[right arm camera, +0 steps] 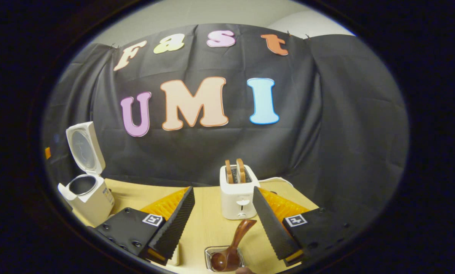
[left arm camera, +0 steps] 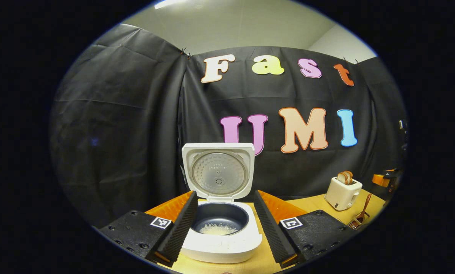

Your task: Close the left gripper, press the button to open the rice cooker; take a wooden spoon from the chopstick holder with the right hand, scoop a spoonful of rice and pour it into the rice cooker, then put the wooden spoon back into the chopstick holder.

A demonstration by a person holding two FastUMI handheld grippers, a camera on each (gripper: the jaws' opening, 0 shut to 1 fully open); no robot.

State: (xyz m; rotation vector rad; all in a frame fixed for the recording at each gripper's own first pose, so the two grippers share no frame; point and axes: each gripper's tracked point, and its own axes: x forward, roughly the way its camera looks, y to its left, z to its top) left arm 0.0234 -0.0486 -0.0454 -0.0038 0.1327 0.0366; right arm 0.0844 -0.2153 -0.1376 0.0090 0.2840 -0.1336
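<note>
Rice cooker (left arm camera: 221, 232) sits between the fingers of the left gripper (left arm camera: 224, 230), whose jaws are spread wide and hold nothing; its lid (left arm camera: 218, 171) stands upright and a little rice (left arm camera: 217, 228) lies in the dark inner pot. In the right gripper view, the right gripper (right arm camera: 223, 224) is also wide and empty, and just below it the wooden spoon (right arm camera: 231, 251) rests in the chopstick holder (right arm camera: 224, 258), handle leaning up toward the toaster (right arm camera: 237, 194). By my judgement the task is at or near its end. Risks from here: a careless pull-back of the right gripper could catch the slanted handle and tip the spoon out, or knock the toaster close behind it. The table (right arm camera: 208, 224) offers open room between cooker and toaster, but the holder sits near its front edge.
</note>
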